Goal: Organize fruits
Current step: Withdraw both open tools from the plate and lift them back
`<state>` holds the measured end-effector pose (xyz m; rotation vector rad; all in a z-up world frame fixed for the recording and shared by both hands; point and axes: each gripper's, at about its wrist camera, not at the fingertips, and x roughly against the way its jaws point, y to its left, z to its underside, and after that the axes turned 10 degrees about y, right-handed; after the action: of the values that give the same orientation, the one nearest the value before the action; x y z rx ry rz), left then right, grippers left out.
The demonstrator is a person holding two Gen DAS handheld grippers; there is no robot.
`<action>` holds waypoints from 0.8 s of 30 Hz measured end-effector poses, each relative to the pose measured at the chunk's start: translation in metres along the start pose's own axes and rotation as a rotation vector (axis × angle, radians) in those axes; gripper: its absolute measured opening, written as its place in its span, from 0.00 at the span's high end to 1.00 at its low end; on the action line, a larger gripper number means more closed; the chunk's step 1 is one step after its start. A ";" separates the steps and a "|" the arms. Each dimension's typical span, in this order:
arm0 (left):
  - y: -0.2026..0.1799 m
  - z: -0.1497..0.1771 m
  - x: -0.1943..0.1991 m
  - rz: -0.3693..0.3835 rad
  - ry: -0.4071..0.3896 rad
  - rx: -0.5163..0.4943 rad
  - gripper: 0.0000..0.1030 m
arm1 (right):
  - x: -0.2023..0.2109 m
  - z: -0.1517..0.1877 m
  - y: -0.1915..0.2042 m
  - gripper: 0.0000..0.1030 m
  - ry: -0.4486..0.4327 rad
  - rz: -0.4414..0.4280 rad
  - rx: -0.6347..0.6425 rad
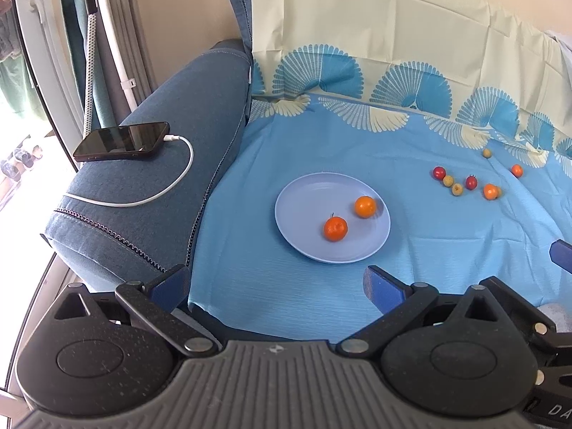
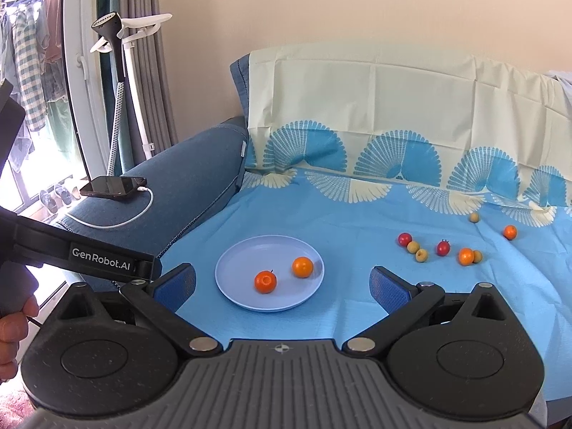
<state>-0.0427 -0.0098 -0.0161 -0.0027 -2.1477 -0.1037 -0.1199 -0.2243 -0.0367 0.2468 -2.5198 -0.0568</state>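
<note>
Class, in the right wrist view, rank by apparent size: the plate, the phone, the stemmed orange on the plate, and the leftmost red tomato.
1. plate
2. phone
3. stemmed orange
4. leftmost red tomato

The phone and tomato lie farther away, so true sizes are unsure.

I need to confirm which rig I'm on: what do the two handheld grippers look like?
The left gripper and the right gripper look alike: matte black speckled linkage arms with silver pivot pins, round black housings, a ribbed grey centre plate and blue textured finger pads. The left unit's black side bar reads "GenRobot.AI" in white.
</note>
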 end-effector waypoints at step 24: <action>-0.004 -0.004 -0.020 -0.010 0.038 -0.021 0.00 | -0.018 0.001 0.000 0.01 0.048 -0.003 -0.024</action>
<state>-0.0289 -0.0132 -0.0310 -0.0024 -2.1083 -0.1311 -0.1061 -0.2210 -0.0479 0.2395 -2.4693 -0.0807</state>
